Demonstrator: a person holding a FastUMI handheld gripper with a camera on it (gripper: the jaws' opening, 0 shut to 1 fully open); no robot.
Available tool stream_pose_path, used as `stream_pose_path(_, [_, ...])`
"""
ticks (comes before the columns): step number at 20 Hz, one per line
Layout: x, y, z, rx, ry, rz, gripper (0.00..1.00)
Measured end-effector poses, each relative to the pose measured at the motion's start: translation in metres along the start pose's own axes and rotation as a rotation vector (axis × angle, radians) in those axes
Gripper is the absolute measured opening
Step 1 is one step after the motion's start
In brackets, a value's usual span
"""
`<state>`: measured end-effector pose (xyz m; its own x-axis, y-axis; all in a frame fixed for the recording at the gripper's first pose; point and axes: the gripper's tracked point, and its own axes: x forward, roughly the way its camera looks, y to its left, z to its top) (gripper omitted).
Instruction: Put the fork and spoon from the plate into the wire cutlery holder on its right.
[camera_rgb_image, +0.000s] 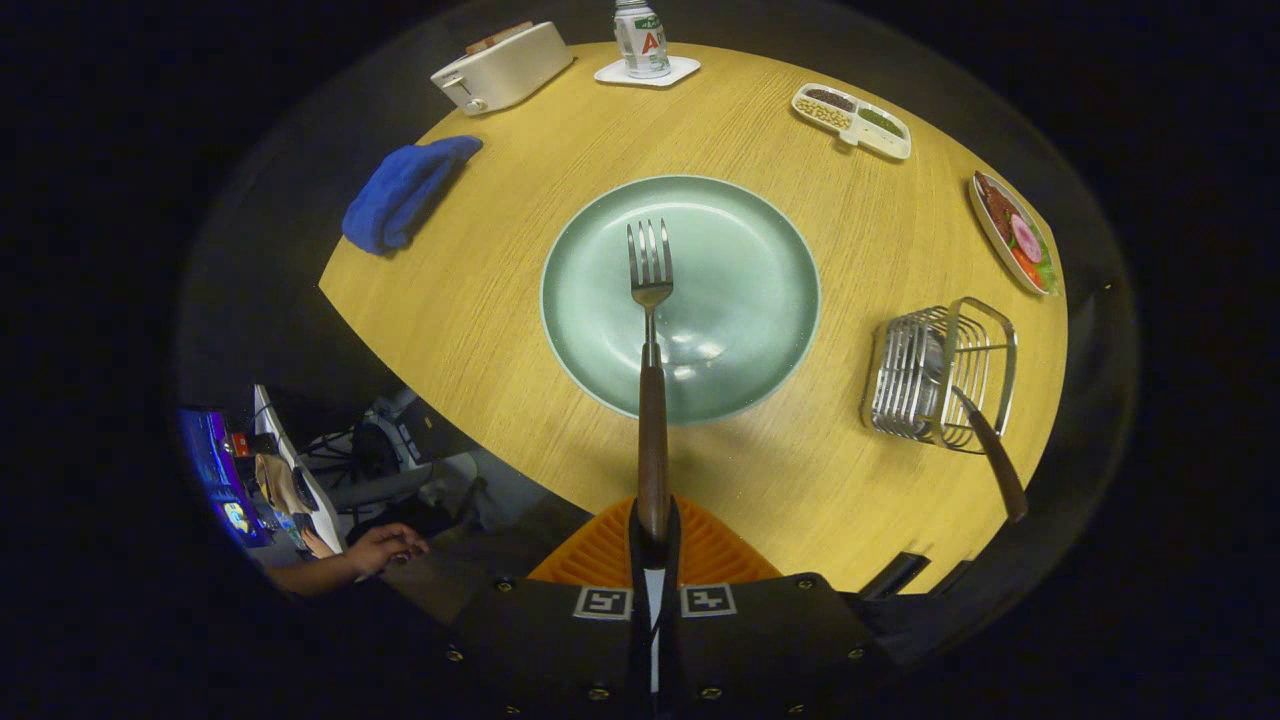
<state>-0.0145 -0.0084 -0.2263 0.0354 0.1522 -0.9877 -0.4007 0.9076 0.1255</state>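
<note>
both fingers (700, 555) clenched on fork (651, 330) handle, tines over plate (600, 250) ahead (spoon (985, 440) already in wire cutlery holder (940, 375))

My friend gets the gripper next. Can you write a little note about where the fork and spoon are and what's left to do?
Gripper: shut on the fork by its wooden handle, tines pointing ahead, held above the green plate.
Spoon: already in the wire cutlery holder right of the plate, handle sticking out toward you.
Done: spoon stowed; fork picked up; nothing else lies on the plate.
Left: carry the fork right to the holder, lower it in beside the spoon, open the gripper.
</note>
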Motion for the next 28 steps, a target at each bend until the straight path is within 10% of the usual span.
stream_pose_path(12, [-0.089,-0.099,-0.041,0.153,0.004,-0.070,0.03])
stream_pose_path(28, [-0.067,-0.133,-0.048,0.357,0.213,-0.031,0.03])
